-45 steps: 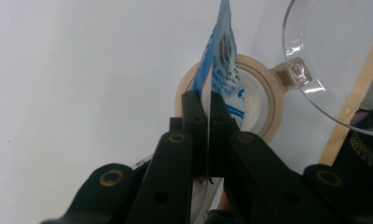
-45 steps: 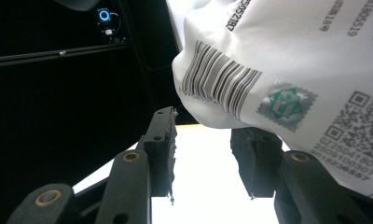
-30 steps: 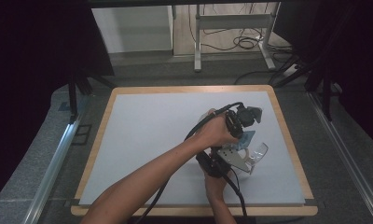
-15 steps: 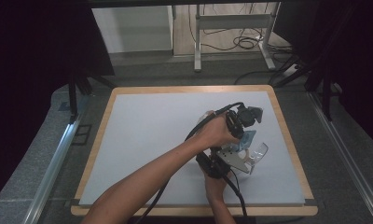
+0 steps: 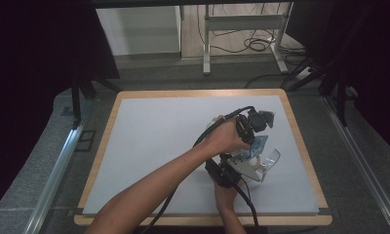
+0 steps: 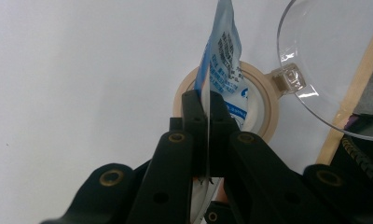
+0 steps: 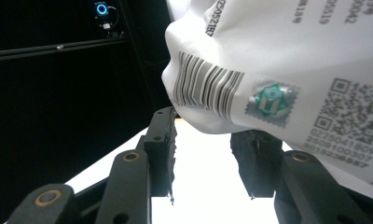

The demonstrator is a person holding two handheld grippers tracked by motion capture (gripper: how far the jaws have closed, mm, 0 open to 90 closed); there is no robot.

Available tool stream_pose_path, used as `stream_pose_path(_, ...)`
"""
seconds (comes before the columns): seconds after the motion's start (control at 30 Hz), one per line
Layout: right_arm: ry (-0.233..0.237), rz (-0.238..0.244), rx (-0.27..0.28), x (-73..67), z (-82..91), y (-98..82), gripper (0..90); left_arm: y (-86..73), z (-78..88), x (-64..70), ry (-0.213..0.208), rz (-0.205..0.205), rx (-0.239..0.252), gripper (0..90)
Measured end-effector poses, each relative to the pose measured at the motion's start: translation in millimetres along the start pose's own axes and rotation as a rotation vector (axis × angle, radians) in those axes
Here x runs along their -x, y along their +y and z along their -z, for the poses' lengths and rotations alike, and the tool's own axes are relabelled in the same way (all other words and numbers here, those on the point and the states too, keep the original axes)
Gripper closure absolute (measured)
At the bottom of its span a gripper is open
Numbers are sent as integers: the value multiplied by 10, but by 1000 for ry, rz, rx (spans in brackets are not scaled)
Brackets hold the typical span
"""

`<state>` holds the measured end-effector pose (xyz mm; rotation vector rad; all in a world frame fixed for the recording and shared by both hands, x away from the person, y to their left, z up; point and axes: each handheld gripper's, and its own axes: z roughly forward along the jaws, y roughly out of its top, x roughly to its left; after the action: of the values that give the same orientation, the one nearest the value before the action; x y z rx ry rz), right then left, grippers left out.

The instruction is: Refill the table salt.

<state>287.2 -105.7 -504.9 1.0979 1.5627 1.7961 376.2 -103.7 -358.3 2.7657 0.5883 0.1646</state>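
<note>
The left tongs point(image 6: 207, 100) are clamped right down on the flat edge of a blue-and-white printed foil sachet point(image 6: 222, 60). They hold it upright in the air above a beige roll of tape point(image 6: 264, 102) and just beside a clear round plastic dish with a small handle block point(image 6: 334, 60). All of this sits at the right side of the white bench with the wooden rim point(image 5: 159, 146).

The right tongs point(image 7: 209, 128) stand part open with the sachet's bulging, barcoded belly point(image 7: 287, 56) at their tips.

It looks to me as if the sachet is about to be torn open or tipped into the dish. For that I'd keep the left grip exactly on the sealed seam, where the foil is thin and won't slide. The right tongs should take the body low down, squeezing only enough to steady it and not burst it. The mouth should be over the dish before anything gives, and any pull should go sideways, away from the dish's rim.

- **Right grip:** I can't tell whether the right pads actually press the foil or merely flank it, since the sachet crowds that camera.
- **From above:** the left hand point(image 5: 227, 139) and forearm cover much of the sachet and both sets of tongs.
- **Dish:** it is cut off at the frame edge in the left gripper view, and whether it holds anything I can't make out.
- **Print:** the sachet's print is too small to read.
</note>
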Motion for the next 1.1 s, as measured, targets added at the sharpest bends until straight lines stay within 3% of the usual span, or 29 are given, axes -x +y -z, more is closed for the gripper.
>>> stream_pose_path(0.57,1,5,-4,-20,9,-38,596,-81,88,-47,-6,17,34,898)
stream_pose_path(0.9,1,7,-10,-51,16,-56,570,-152,175,-80,-27,34,77,898)
stream_pose_path(1.1,0,18,-24,-56,22,-65,550,-244,236,-121,-52,51,127,898)
